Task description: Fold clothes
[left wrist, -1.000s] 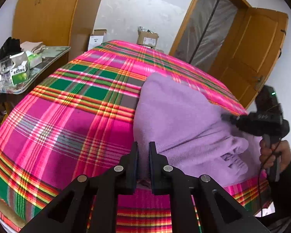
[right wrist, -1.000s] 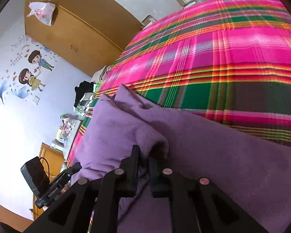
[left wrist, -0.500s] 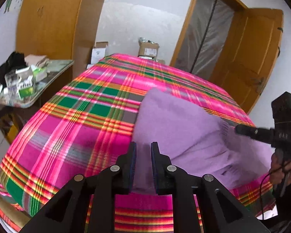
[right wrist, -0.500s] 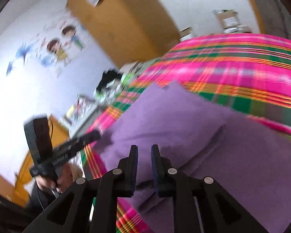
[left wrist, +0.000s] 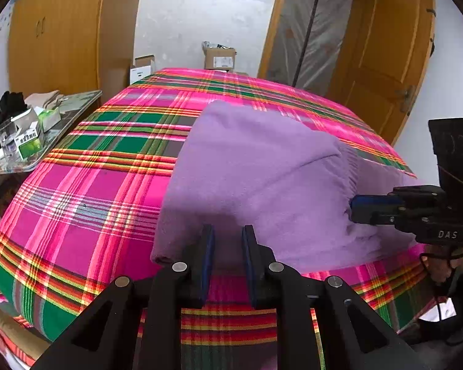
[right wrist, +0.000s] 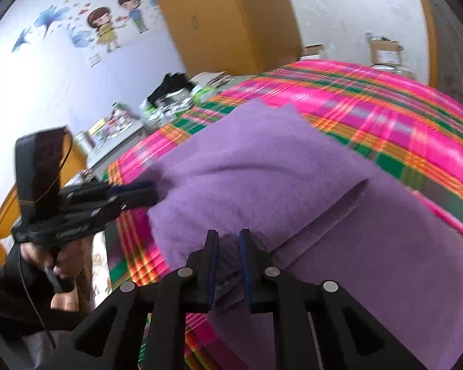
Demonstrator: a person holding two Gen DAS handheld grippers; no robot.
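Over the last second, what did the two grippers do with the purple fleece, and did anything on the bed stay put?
Both grippers let go. The left gripper and right gripper, shut on the purple fleece garment a second ago, now stand open and drawn back toward its near edge. The fleece now lies flatter, a folded layer on top. The pink plaid bedspread and the cluttered side table stayed as they were.
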